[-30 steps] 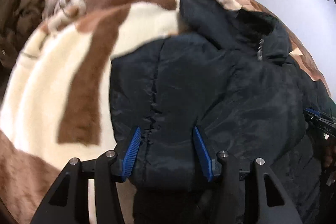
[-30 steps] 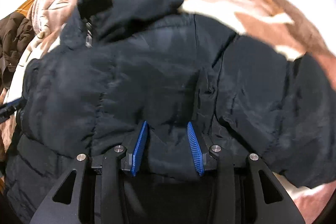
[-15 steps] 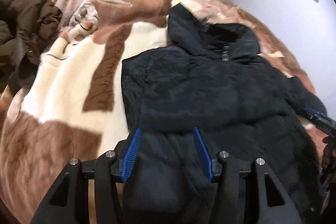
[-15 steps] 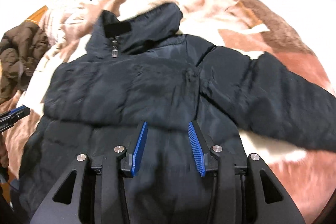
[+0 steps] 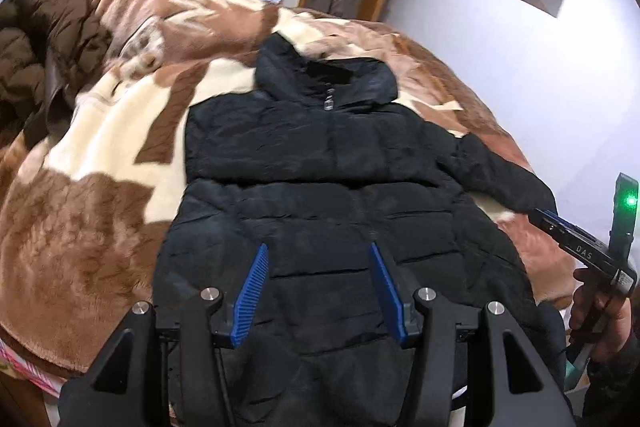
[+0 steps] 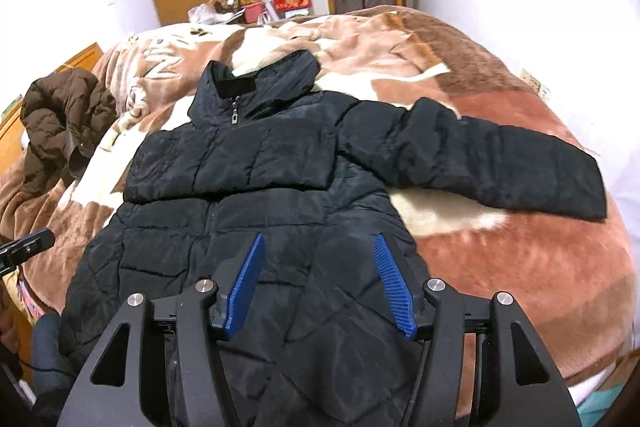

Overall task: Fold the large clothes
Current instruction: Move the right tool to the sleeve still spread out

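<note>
The bed point(image 6: 520, 267), under a brown and cream plush blanket point(image 5: 80, 227), fills the ground ahead of both grippers. On it, straight in front of them, the black puffer jacket point(image 6: 260, 187) lies face up with its collar at the far end and its hem nearest the grippers. Its left sleeve is folded across the chest as a flat band; its right sleeve point(image 6: 500, 163) reaches out sideways over the blanket, off to the right of the right gripper. A brown puffer coat point(image 5: 36, 67) lies crumpled at the far left, well apart from the left gripper.

The right gripper point(image 6: 320, 283) hangs over the lower front of the jacket, angled downward. Its jaws have just been opening and stand wide apart — nothing is between the blue pads point(image 6: 244, 287), which press on no cloth. In the left wrist view the same gripper shows at the right edge, beside the jacket's right side, with a green light lit on its body and a hand point(image 5: 600, 311) wrapped around its grip.

The left gripper point(image 5: 318, 291) is also tilted down over the jacket's lower front, a little toward its left side. Its jaws are about half parted — empty, the pads point(image 5: 250, 295) clear of the fabric below. Its tip pokes into the right wrist view at the left edge, near the jacket's left side.

The zip pull point(image 6: 234, 117) hangs at the collar, far ahead of both grippers.
</note>
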`<action>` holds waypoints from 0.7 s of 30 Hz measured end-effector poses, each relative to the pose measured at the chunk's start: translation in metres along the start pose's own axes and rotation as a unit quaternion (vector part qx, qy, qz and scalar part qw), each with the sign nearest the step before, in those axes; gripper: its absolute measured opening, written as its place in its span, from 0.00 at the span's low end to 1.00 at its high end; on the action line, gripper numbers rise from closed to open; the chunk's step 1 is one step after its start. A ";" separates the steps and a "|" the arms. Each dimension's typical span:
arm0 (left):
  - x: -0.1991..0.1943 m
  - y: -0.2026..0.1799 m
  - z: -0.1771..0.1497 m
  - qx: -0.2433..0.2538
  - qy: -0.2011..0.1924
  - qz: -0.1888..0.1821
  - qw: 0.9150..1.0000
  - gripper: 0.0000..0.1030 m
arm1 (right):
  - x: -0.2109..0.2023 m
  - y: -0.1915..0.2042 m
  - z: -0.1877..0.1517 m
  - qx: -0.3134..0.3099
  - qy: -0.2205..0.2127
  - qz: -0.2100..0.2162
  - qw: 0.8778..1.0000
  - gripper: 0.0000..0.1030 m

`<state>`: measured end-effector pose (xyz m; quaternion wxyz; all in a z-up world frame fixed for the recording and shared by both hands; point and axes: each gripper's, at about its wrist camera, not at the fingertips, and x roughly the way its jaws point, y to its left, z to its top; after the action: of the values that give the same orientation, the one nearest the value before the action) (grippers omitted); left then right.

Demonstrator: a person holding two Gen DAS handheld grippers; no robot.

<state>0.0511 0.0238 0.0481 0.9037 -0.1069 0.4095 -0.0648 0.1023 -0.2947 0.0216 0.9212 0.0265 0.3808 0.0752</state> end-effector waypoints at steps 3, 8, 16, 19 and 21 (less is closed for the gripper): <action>0.001 -0.016 0.007 0.023 -0.005 -0.003 1.000 0.54 | -0.006 -0.009 -0.001 0.009 -0.007 -0.010 1.000 0.57; 0.010 -0.028 0.017 0.038 -0.006 -0.001 0.999 0.59 | -0.010 -0.026 0.002 0.025 -0.012 -0.024 0.999 0.64; 0.042 -0.033 0.038 0.050 0.003 0.013 0.999 0.62 | 0.010 -0.070 0.005 0.073 0.001 -0.042 0.996 0.65; 0.061 -0.032 0.045 0.052 0.010 0.017 0.998 0.62 | 0.026 -0.097 0.006 0.100 0.011 -0.053 0.994 0.65; 0.075 -0.032 0.049 0.053 0.017 0.024 0.998 0.62 | 0.038 -0.115 0.007 0.118 0.018 -0.061 0.991 0.65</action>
<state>0.1364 -0.0153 0.0330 0.9023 -0.0478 0.4232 -0.0662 0.1475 -0.4022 -0.0116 0.9075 0.1102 0.4044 -0.0259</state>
